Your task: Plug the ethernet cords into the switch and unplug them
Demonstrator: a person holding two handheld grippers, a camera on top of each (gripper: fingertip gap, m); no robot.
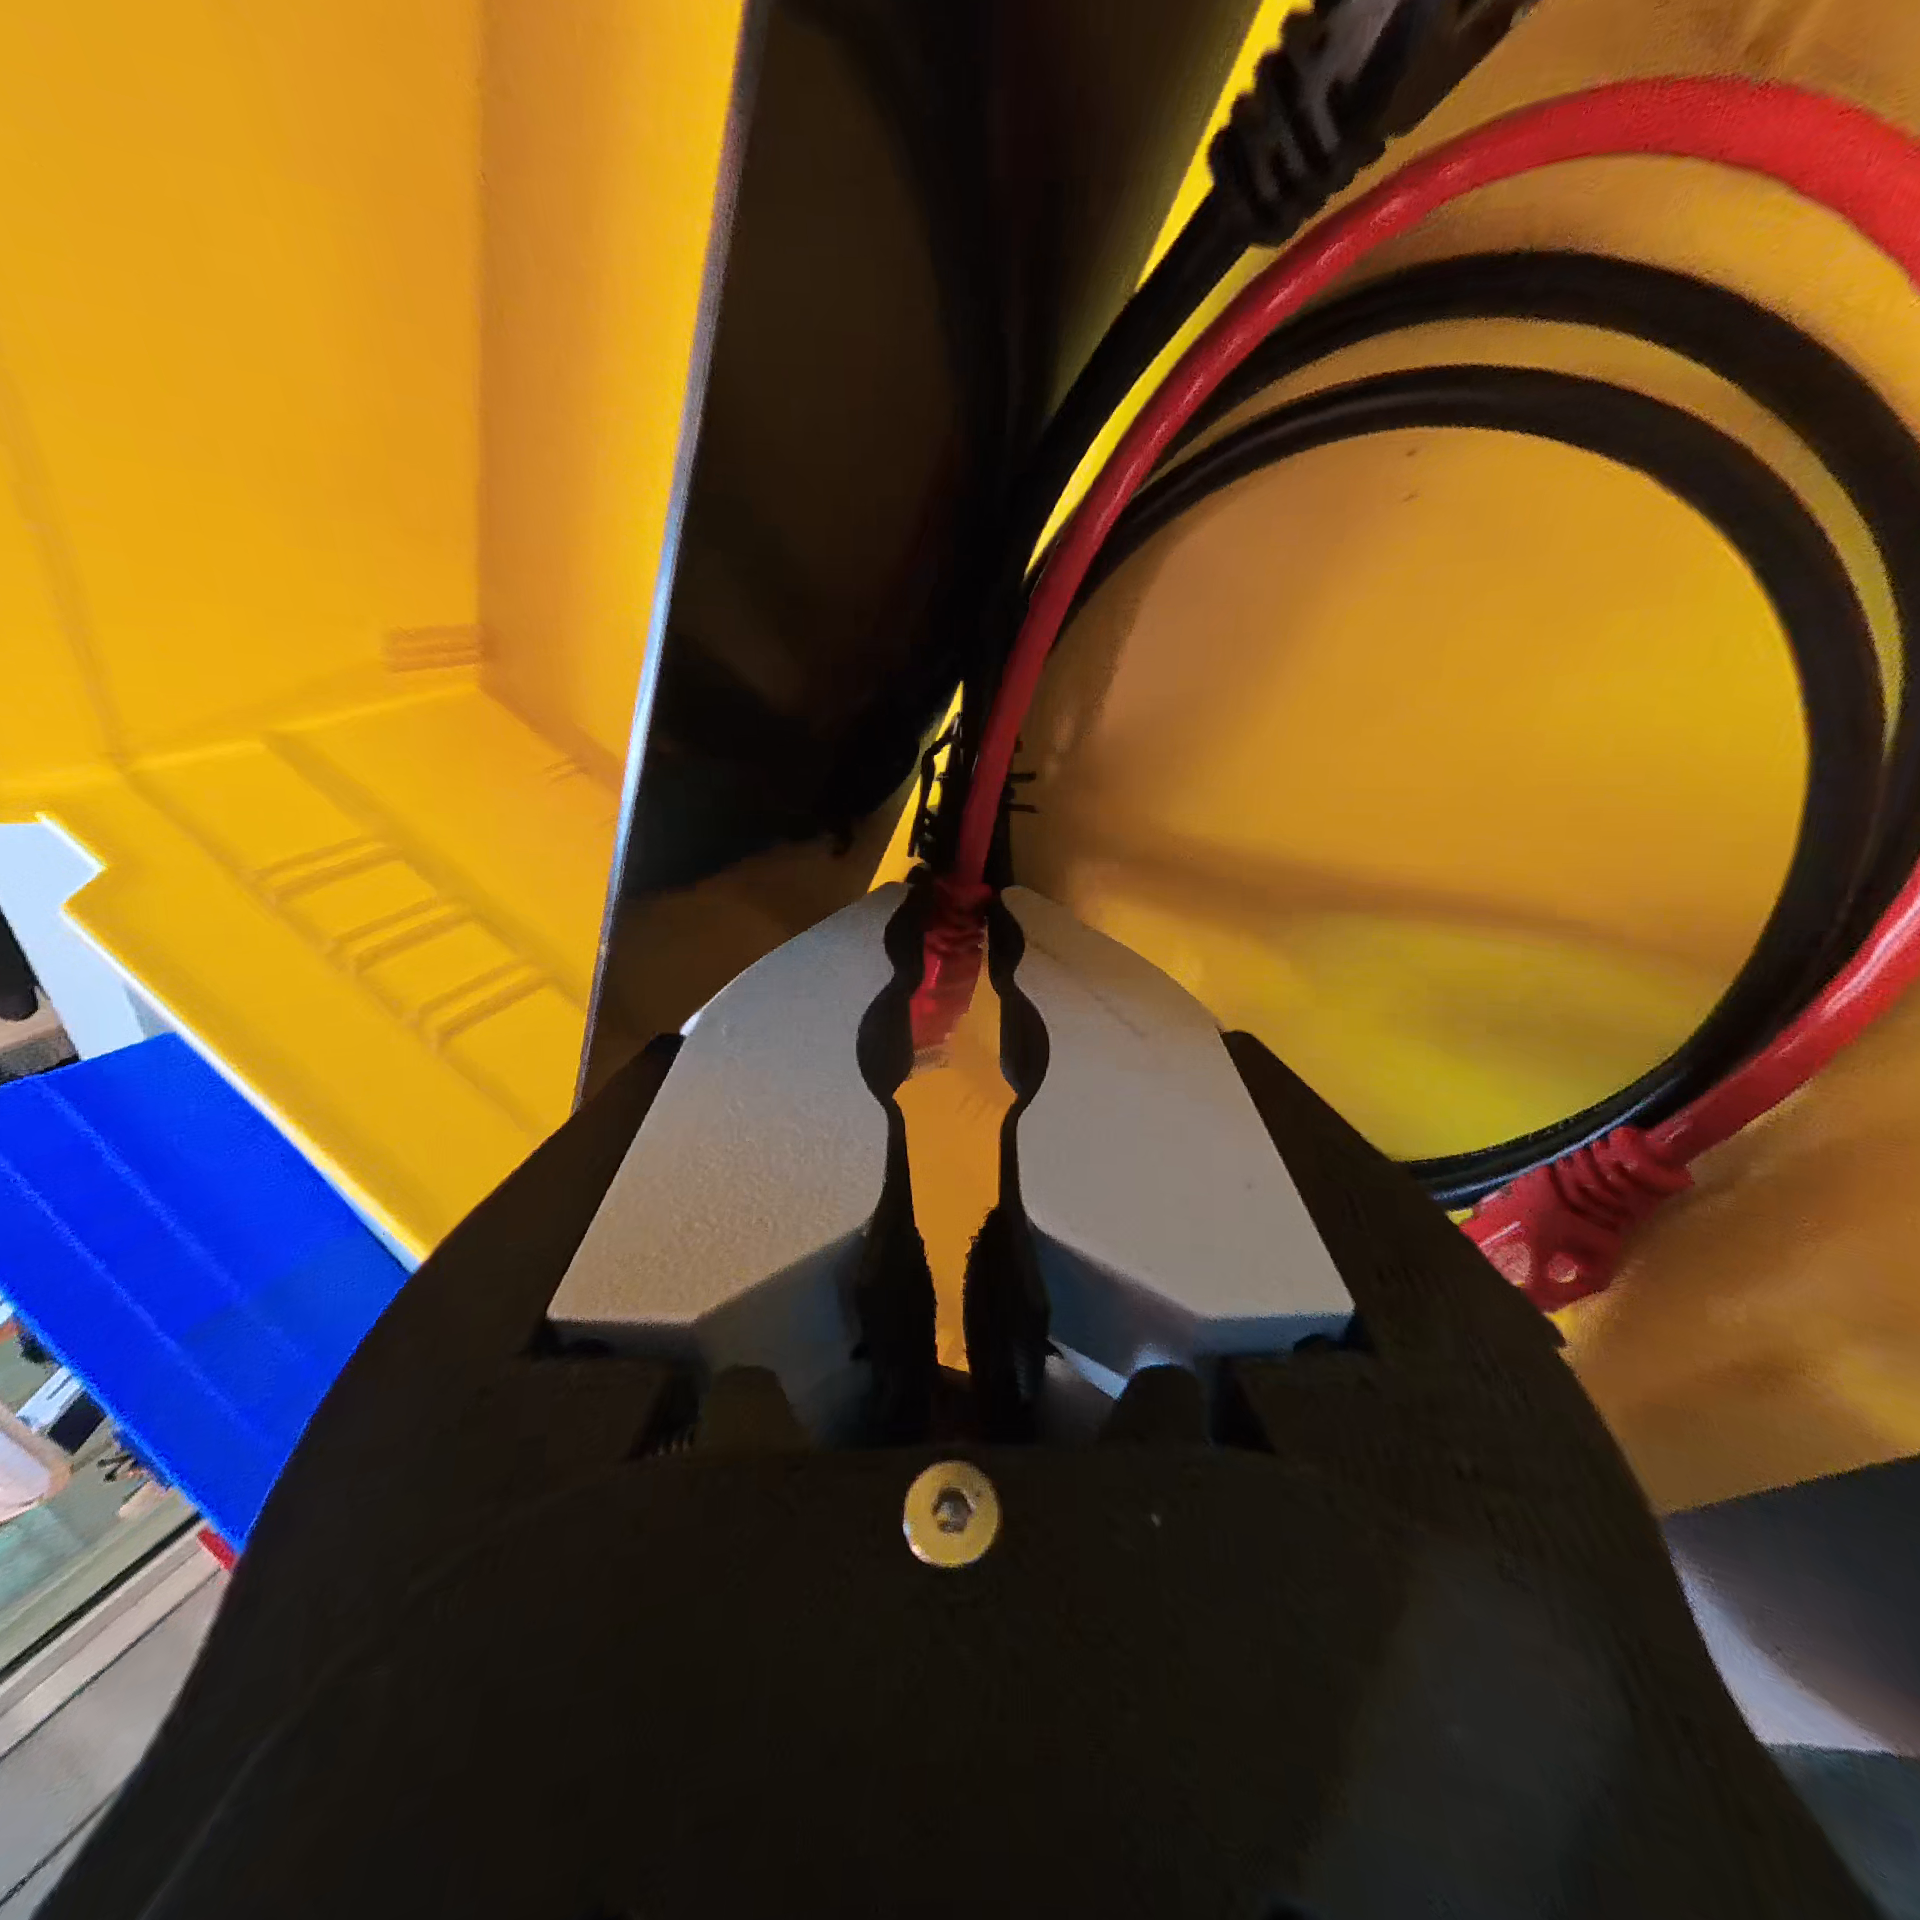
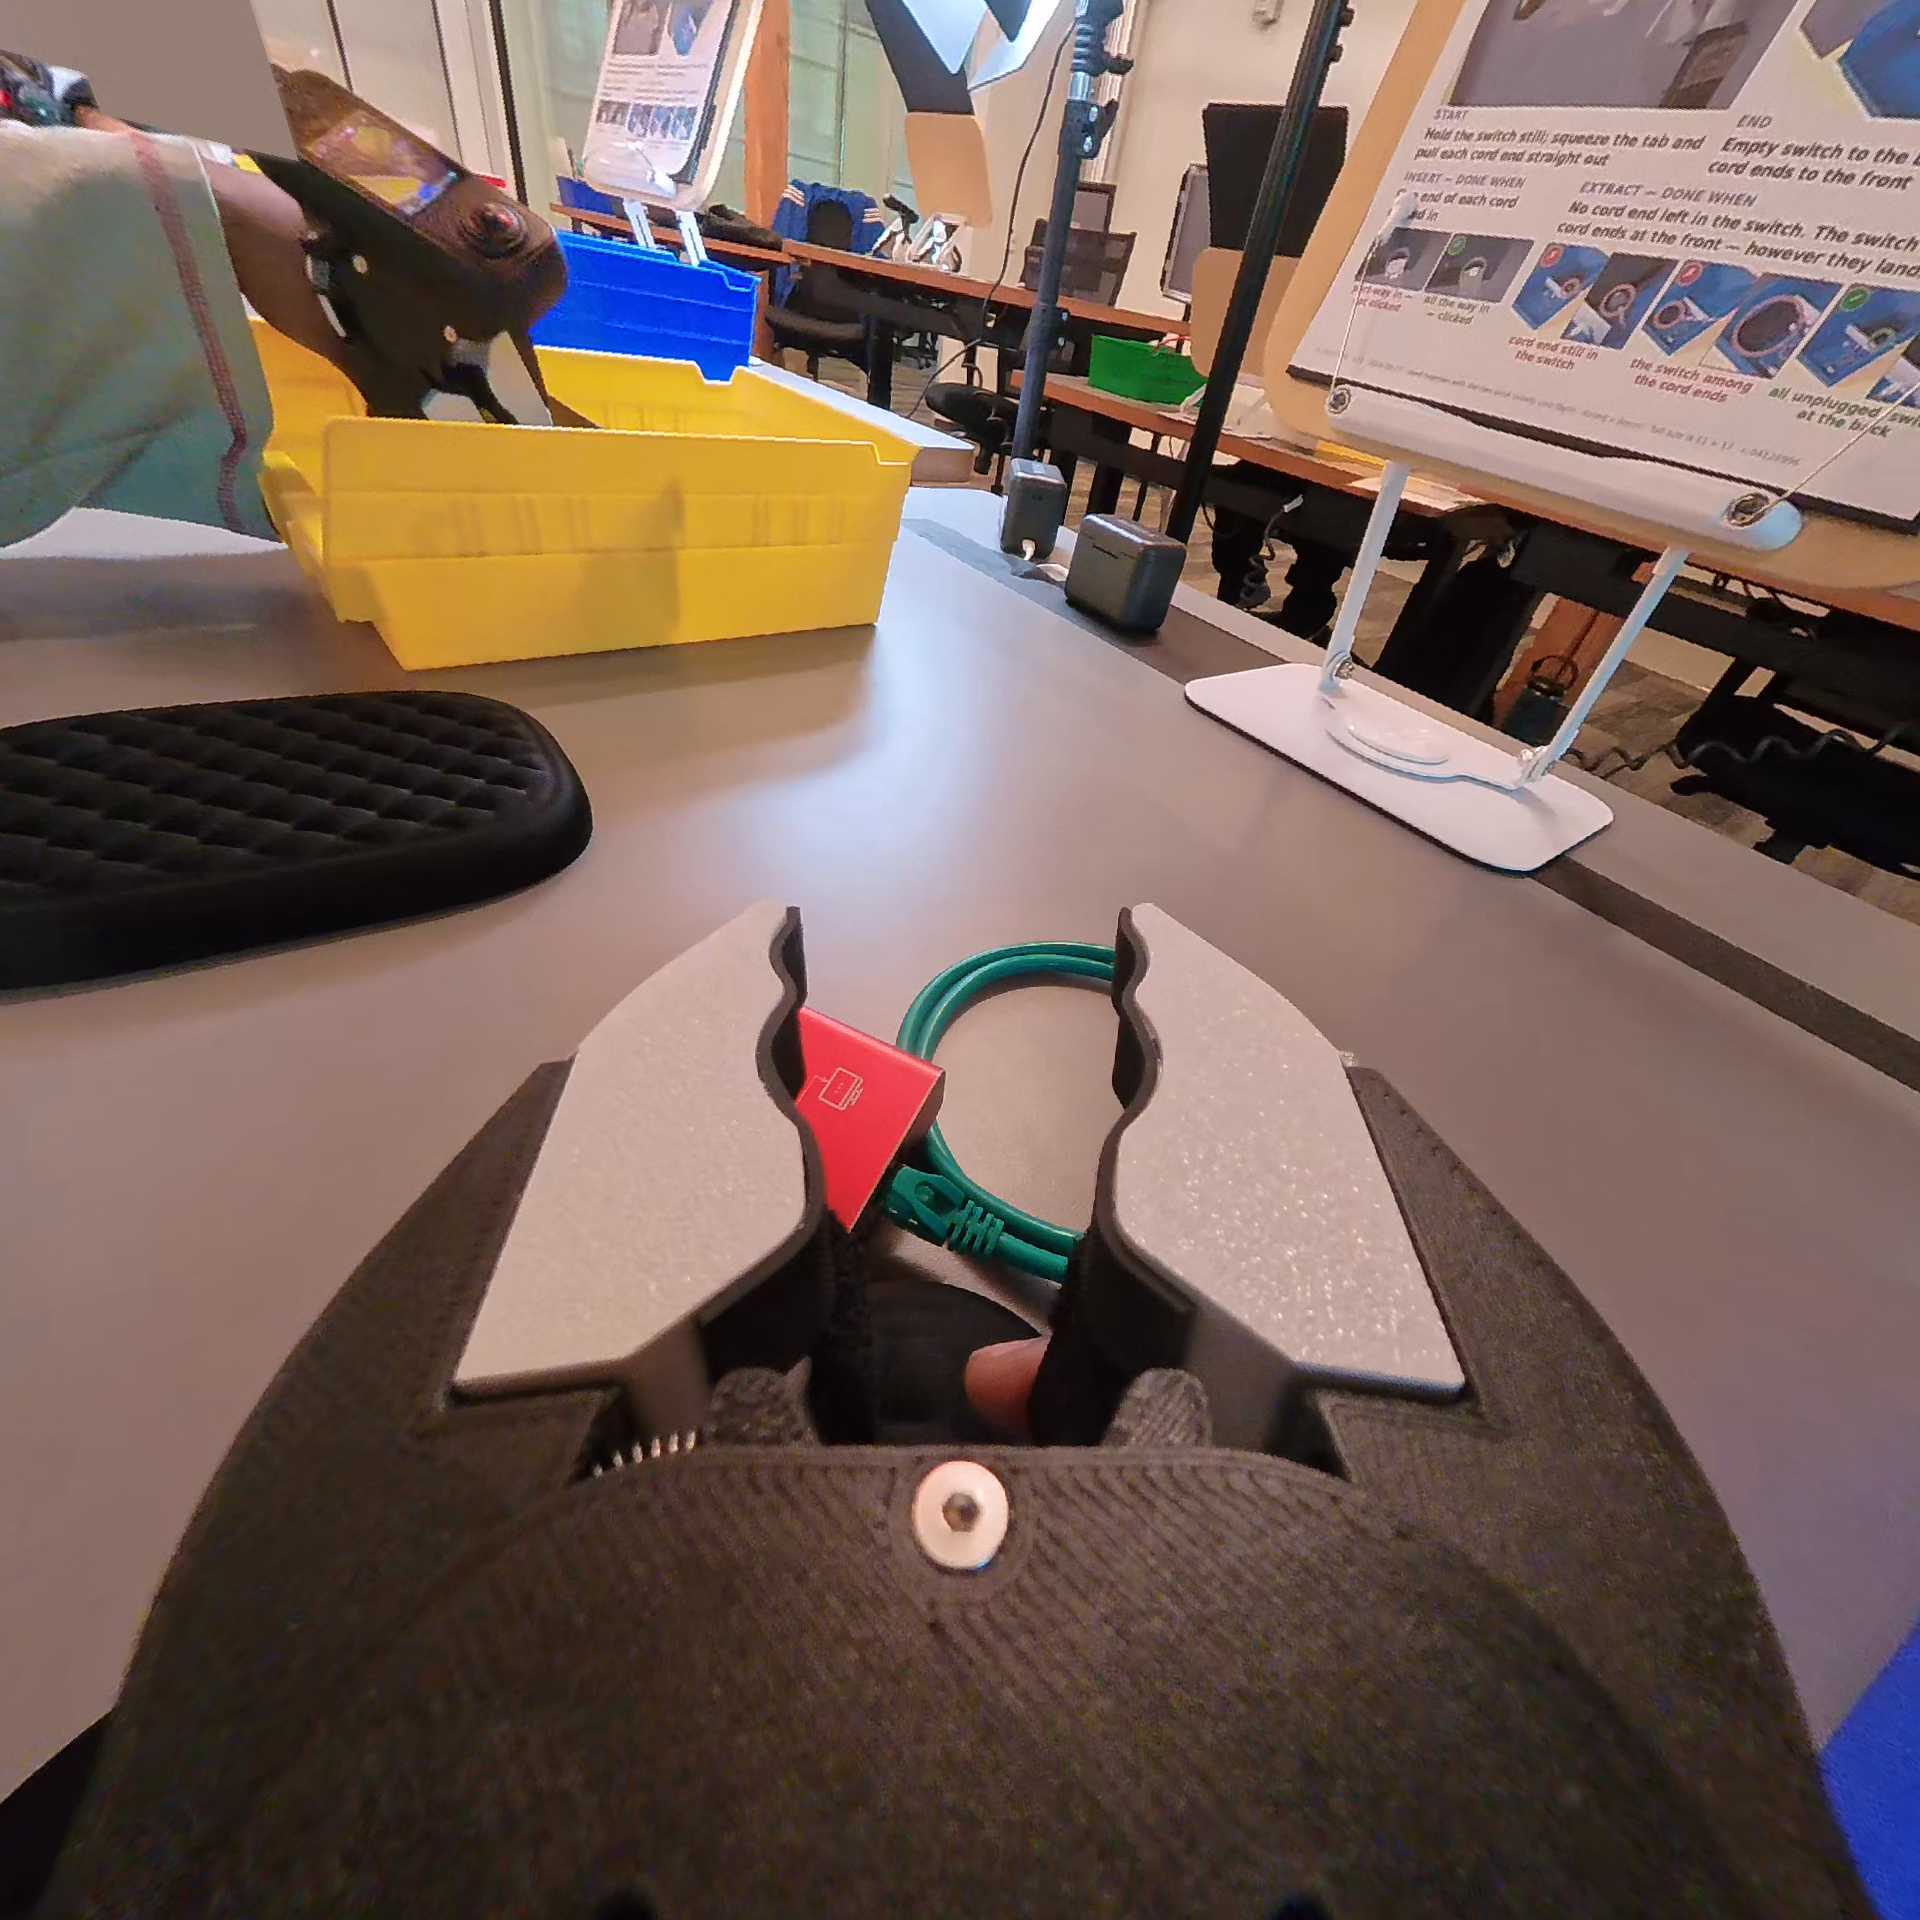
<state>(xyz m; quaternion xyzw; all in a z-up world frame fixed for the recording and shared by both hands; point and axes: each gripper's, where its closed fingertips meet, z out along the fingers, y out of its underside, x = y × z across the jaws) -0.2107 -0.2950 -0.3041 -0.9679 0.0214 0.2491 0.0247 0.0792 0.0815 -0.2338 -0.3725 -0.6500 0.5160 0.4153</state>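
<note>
Ethernet cords sit in two places: a red cord looped with black cable inside the yellow bin, and a coiled green cord on the grey table. Bin walls crowd the left gripper at 9 and 12 o'clock; the table lies open toward 12 o'clock of the right gripper. The left gripper's jaws clamp the red cord's ribbed plug boot. The right gripper's jaws stand wide apart, with the glossy red switch touching its left finger at 10 o'clock and the green plug just beside it. A quilted black pad lies at 10 o'clock.
</note>
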